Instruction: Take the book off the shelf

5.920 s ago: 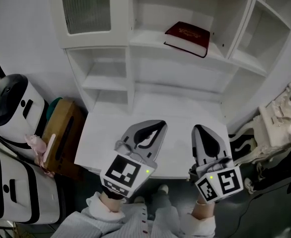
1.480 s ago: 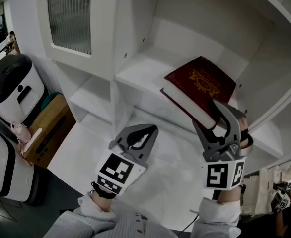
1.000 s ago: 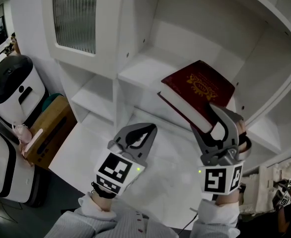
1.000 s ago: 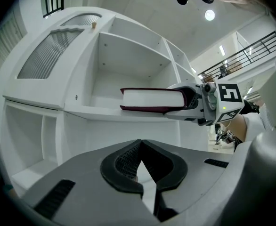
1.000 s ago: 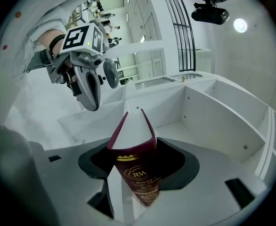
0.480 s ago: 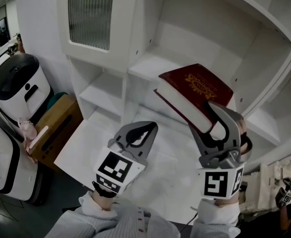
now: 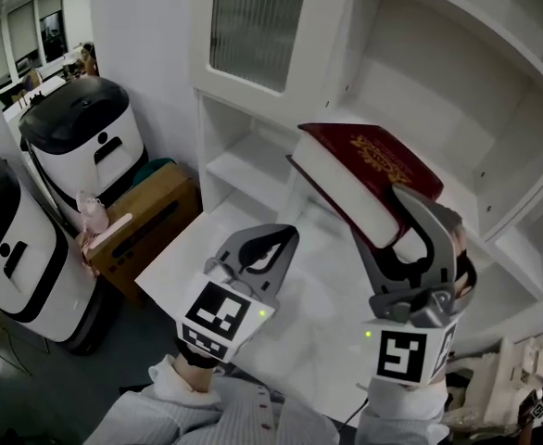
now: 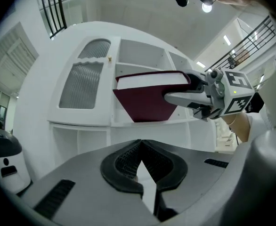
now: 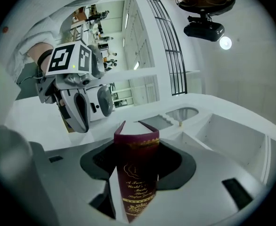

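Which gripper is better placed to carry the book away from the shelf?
Right. The right gripper grips the book, jaws having just closed further on it, apparently lifted off the shelf. The left gripper is shut, empty, beside it.

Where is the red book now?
In the head view, the red book sits right of centre, held by the right gripper, whose jaws have just been closing on it, in front of the white shelf.

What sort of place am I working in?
Likely an office or lab workroom: a white built-in shelf unit with a ribbed-glass cabinet door, rounded white-and-black machines, and a brown box beside them.
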The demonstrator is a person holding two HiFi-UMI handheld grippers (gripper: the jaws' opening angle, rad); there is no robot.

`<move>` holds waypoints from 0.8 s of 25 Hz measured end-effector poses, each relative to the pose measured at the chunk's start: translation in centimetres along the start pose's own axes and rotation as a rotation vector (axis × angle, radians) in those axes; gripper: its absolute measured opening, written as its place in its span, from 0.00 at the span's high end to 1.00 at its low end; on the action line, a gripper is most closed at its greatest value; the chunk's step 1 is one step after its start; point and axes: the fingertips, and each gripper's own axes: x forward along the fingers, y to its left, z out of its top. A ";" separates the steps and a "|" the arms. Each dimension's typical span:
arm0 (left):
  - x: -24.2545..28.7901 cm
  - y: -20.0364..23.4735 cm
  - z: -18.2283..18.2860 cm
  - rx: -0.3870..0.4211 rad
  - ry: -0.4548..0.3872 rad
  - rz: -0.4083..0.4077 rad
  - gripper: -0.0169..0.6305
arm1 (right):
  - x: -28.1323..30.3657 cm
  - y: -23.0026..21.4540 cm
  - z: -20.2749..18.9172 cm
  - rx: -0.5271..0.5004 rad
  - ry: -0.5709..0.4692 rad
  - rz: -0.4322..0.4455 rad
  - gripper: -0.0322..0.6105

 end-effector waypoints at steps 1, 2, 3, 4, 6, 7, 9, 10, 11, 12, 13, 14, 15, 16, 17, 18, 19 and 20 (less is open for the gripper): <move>-0.6 0.5 0.0 0.001 0.002 0.021 0.96 | 0.4 0.2 0.7 0.003 -0.021 0.002 0.61; -1.2 1.1 0.0 0.002 0.005 0.042 0.96 | 0.7 0.4 1.5 0.005 -0.042 0.003 0.61; -1.9 1.6 0.0 0.003 0.008 0.061 0.96 | 1.1 0.5 2.2 0.007 -0.062 0.004 0.61; -2.5 2.1 0.0 0.005 0.012 0.081 0.96 | 1.4 0.6 2.9 0.010 -0.083 0.004 0.61; -3.8 3.1 -0.1 0.006 0.021 0.120 0.96 | 2.0 0.8 4.4 0.032 -0.132 0.006 0.61; -4.4 3.6 -0.1 0.006 0.026 0.142 0.96 | 2.3 1.0 5.3 0.056 -0.163 0.013 0.61; -5.7 4.6 -0.2 0.006 0.033 0.182 0.96 | 2.8 1.4 6.8 0.125 -0.223 0.035 0.61; -6.3 5.0 -0.2 0.006 0.035 0.196 0.96 | 3.0 1.7 7.4 0.151 -0.240 0.045 0.61; -6.8 5.2 -0.2 0.006 0.036 0.207 0.96 | 3.0 1.9 7.9 0.163 -0.248 0.050 0.61; -7.3 5.4 -0.2 0.007 0.036 0.215 0.96 | 3.0 2.2 8.4 0.163 -0.250 0.051 0.61; -7.7 5.6 -0.2 0.007 0.037 0.224 0.96 | 3.1 2.5 8.8 0.158 -0.252 0.050 0.61; -8.0 5.9 -0.3 0.007 0.038 0.233 0.96 | 3.1 2.7 9.1 0.159 -0.257 0.051 0.61; -8.2 6.2 -0.4 0.006 0.040 0.241 0.96 | 3.3 2.9 9.3 0.171 -0.265 0.057 0.61; -8.3 6.5 -0.7 0.003 0.044 0.248 0.96 | 3.4 3.2 9.4 0.194 -0.275 0.068 0.61; -8.2 6.7 -0.9 -0.002 0.048 0.252 0.96 | 3.4 3.5 9.4 0.223 -0.284 0.082 0.61; -8.2 6.8 -1.2 -0.007 0.054 0.254 0.96 | 3.4 3.9 9.3 0.255 -0.290 0.095 0.61; -8.0 6.8 -1.5 -0.010 0.059 0.253 0.96 | 3.4 4.2 9.1 0.280 -0.291 0.106 0.61; -7.9 6.8 -1.7 -0.011 0.064 0.252 0.96 | 3.4 4.5 8.9 0.297 -0.287 0.114 0.61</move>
